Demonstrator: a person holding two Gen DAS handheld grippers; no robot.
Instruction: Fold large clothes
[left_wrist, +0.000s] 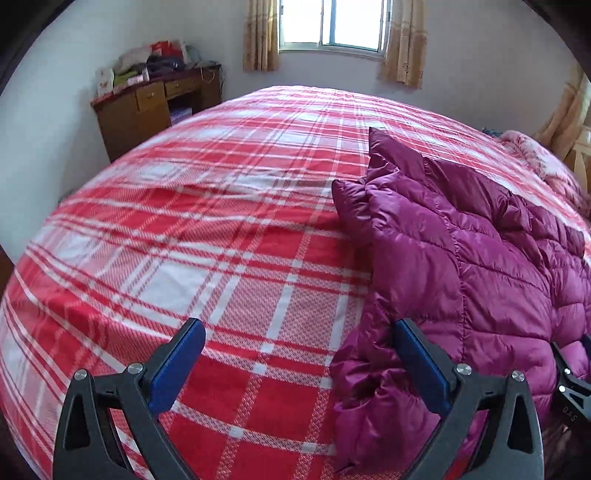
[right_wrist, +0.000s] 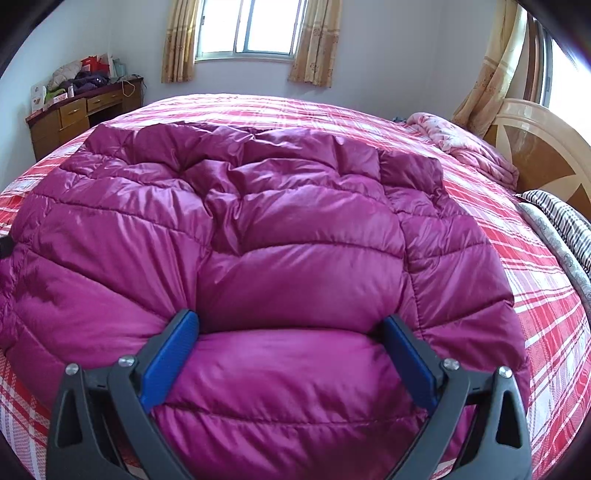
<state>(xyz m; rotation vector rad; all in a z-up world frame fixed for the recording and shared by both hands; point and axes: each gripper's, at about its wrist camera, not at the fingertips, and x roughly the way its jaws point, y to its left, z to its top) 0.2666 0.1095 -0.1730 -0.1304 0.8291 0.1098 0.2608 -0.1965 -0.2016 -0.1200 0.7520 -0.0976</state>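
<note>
A wooden desk (left_wrist: 155, 114) piled with clutter stands beside the curtained window (left_wrist: 334, 24).

Daylit by blown-out window (left_wrist: 334, 22); fisheye edges vignetted.

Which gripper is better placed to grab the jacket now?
Right gripper: open, with jacket bulging between its fingers. Left gripper is open mostly over the bedsheet.

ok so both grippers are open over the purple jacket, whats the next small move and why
Probably close the right gripper on the jacket: its open jaws already straddle a puffy quilted panel at the near hem. The left gripper is open, mostly over the plaid bedspread beside the jacket's edge, so it should shift onto the fabric first.
</note>
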